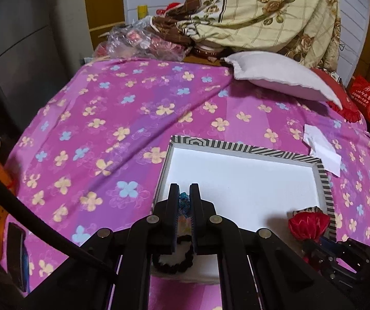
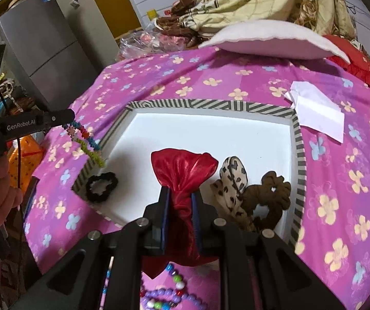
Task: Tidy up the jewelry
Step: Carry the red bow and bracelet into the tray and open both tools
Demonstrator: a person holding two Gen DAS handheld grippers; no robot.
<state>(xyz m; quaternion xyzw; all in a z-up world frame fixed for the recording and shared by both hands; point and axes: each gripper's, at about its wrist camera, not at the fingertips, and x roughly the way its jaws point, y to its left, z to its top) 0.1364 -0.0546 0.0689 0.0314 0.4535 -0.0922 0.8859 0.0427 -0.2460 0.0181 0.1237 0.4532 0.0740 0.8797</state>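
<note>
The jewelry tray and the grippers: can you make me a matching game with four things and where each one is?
Things:
1. red satin scrunchie
2. colourful bead strand
3. black scrunchie
4. brown scrunchie

Places:
A. lying in the striped tray's near left corner
B. pinched in the right gripper
C. dangling from the left gripper, over the tray's left rim
D. lying in the tray's right side, beside the leopard-print scrunchie

Pairs: 1-B, 2-C, 3-A, 4-D
</note>
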